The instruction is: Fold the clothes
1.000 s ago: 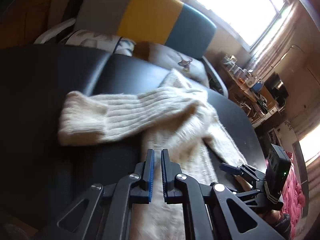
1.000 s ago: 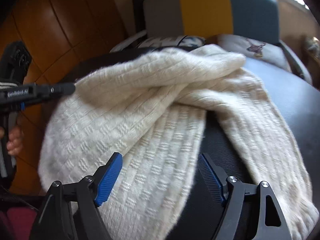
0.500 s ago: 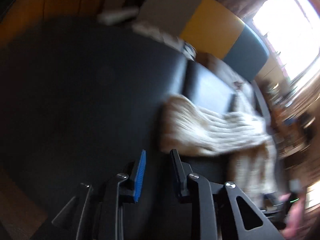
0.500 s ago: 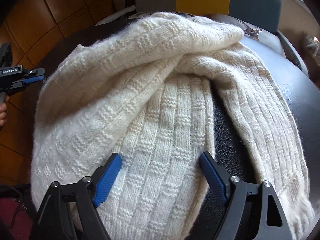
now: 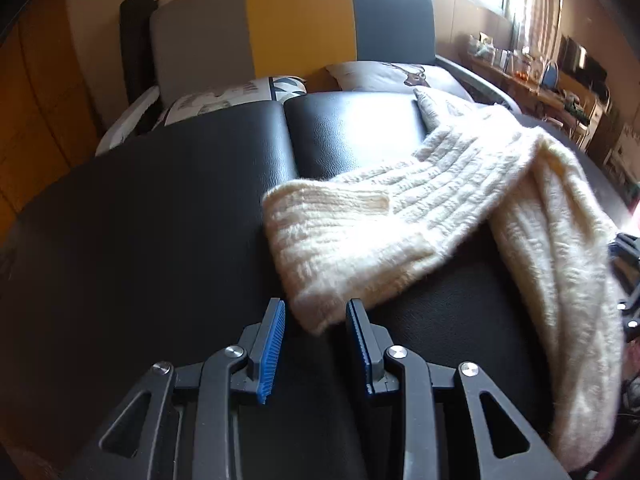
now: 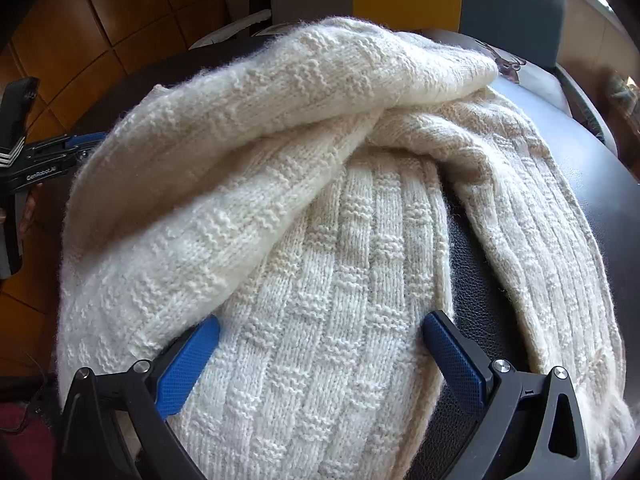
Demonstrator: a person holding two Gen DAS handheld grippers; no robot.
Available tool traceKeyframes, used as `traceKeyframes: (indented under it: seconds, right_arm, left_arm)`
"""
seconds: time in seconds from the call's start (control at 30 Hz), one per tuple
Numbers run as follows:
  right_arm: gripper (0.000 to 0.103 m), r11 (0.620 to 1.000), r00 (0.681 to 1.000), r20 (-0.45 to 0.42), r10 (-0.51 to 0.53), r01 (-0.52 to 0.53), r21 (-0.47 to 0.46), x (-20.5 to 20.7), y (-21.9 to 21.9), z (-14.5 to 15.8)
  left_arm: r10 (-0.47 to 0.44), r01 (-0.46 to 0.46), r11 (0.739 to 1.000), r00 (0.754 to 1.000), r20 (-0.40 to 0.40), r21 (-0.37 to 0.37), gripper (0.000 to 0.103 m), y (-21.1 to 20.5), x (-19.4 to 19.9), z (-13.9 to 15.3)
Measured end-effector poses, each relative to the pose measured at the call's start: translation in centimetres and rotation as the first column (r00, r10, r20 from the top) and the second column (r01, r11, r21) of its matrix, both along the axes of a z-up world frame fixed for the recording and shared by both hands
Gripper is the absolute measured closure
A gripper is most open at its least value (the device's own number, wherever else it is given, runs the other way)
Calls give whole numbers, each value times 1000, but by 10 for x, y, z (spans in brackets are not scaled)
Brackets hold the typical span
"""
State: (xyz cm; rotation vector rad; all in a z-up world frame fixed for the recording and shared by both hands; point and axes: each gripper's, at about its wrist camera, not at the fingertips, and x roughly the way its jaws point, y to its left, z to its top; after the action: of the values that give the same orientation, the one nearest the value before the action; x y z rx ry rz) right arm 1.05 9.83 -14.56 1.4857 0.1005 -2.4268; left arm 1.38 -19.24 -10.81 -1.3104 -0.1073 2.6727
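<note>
A cream knitted sweater (image 5: 472, 208) lies on a black padded table (image 5: 140, 220). One sleeve (image 5: 360, 232) stretches left, and its cuff corner sits between the fingertips of my left gripper (image 5: 316, 320), which is open around it. In the right wrist view the sweater (image 6: 320, 240) fills the frame, with a sleeve folded across its body. My right gripper (image 6: 320, 340) is wide open just over the sweater's ribbed body. The left gripper shows at the left edge of the right wrist view (image 6: 44, 160).
A chair with a grey, yellow and teal back (image 5: 296, 20) and patterned cushions (image 5: 380, 74) stands behind the table. A cluttered sideboard (image 5: 540, 76) runs along the window wall at right. Wooden panelling (image 6: 80, 20) is at left.
My left gripper swung away from the sweater's body to the sleeve cuff and opened. My right gripper moved closer over the sweater and stayed open.
</note>
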Motion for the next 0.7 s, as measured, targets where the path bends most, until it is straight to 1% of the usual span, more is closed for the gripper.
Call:
traceKeyframes:
  seconds: [0.03,0.1,0.13,0.23,0.3,0.33,0.37,0.47,0.5,0.57,0.63,0.67,0.7]
  right_arm:
    - [0,1000,1000,-2,-4,4,1,2,0,0]
    - [0,1000,1000,-11,-9,9,4,5,2,0]
    - [0,1000,1000,-11,-10,10,5,6,3,0]
    - [0,1000,1000,-10,-12,12,6,10,4,0]
    - [0,1000,1000,-9,-13,13,8,13,5,0]
    - [0,1000,1000,-7,-11,11,9,9,5,0]
    - [0,1000,1000,-5,-9,10,11,3,5,1]
    - [0,1000,1000,-6,-11,12,14,8,6,0]
    - [0,1000,1000,-7,-13,13,15,10,6,0]
    - [0,1000,1000,-8,-17,17,17,14,6,0]
    - [0,1000,1000,-9,-21,22,19,18,6,0]
    - [0,1000,1000,-7,-22,23,22,8,17,4]
    - [0,999,1000,-7,-24,24,24,7,15,3]
  left_arm:
    - [24,-24,999,1000,-7,39,71,-7,-2,2]
    - [74,-71,990,997,-19,118,84,-22,-6,7]
    - [98,-94,983,995,-23,157,95,-30,-8,9]
    - [173,-159,949,984,-31,274,96,-52,-15,16]
    - [223,-199,915,974,-30,350,97,-67,-19,21]
    - [248,-218,896,968,-29,387,97,-74,-21,23]
    - [279,-242,882,960,-33,405,97,-85,-21,28]
    - [386,-330,852,920,-62,407,97,-128,-14,46]
    - [414,-359,845,908,-60,396,97,-142,-14,48]
    - [445,-407,837,895,-23,367,97,-160,-18,40]
    - [455,-435,838,890,16,329,97,-166,-22,26]
    - [458,-446,841,888,34,307,97,-168,-24,19]
    - [463,-459,838,884,59,296,97,-170,-25,12]
